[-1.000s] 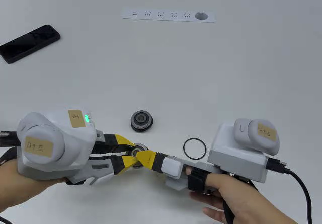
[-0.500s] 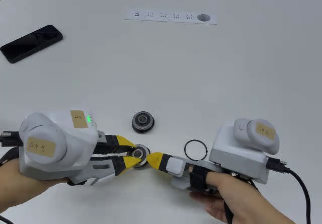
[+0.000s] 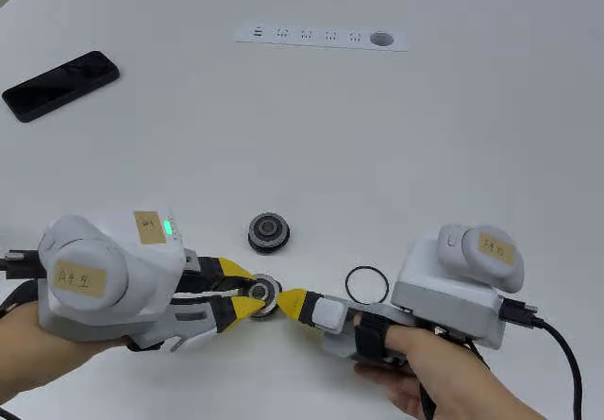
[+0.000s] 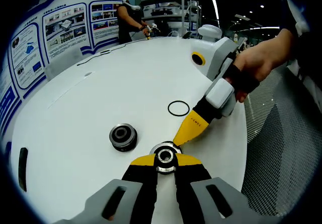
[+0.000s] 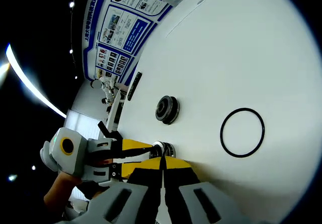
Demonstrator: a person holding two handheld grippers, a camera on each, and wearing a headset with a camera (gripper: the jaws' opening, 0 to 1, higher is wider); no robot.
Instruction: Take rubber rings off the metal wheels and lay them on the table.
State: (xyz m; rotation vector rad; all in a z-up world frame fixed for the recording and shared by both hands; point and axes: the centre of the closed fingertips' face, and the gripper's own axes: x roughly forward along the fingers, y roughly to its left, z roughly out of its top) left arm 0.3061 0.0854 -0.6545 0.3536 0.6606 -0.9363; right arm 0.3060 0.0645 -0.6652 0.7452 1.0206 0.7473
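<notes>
The left gripper (image 4: 165, 159) has its jaws clamped on a metal wheel (image 4: 165, 155), held between the tips. The right gripper (image 5: 162, 162) has its jaws pressed together, with the tips at that wheel's edge. A loose rubber ring (image 5: 221, 133) lies flat on the worktop (image 3: 425, 137) beyond the right jaws. A second wheel (image 3: 269, 231) sits ahead of the left jaws, apart from them.

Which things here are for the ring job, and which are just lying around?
For the job: clamped wheel in the left gripper, second wheel, loose rubber ring.
Just lying about: black phone, power strip.
</notes>
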